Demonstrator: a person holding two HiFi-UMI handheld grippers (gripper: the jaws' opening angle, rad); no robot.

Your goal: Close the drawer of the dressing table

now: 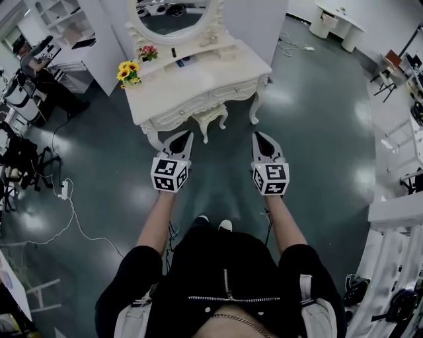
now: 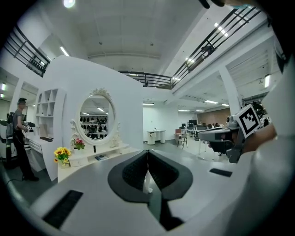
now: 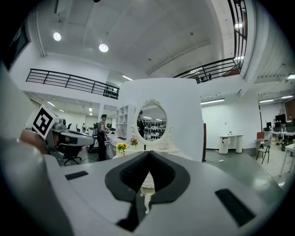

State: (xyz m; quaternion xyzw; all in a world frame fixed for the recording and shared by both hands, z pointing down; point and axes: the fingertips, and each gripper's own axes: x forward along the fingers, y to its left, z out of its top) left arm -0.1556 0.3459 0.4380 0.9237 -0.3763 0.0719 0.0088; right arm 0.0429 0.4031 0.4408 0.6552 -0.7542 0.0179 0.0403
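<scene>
The white carved dressing table (image 1: 198, 79) with its oval mirror (image 1: 173, 16) stands ahead of me on the grey floor, its drawer fronts (image 1: 228, 92) facing me. From here I cannot tell whether a drawer stands out. My left gripper (image 1: 180, 137) and right gripper (image 1: 260, 136) hover side by side short of the table's front, both shut and holding nothing. In the left gripper view the shut jaws of the left gripper (image 2: 147, 153) point at the table (image 2: 99, 156). In the right gripper view the right gripper (image 3: 148, 154) points at a table leg (image 3: 146, 196).
Yellow sunflowers (image 1: 129, 72) and pink flowers (image 1: 147, 51) sit on the tabletop's left. A person (image 1: 36, 66) stands by shelves at the far left. Cables and a power strip (image 1: 64, 190) lie on the floor to the left. A white table (image 1: 337, 23) and a chair (image 1: 390, 72) stand far right.
</scene>
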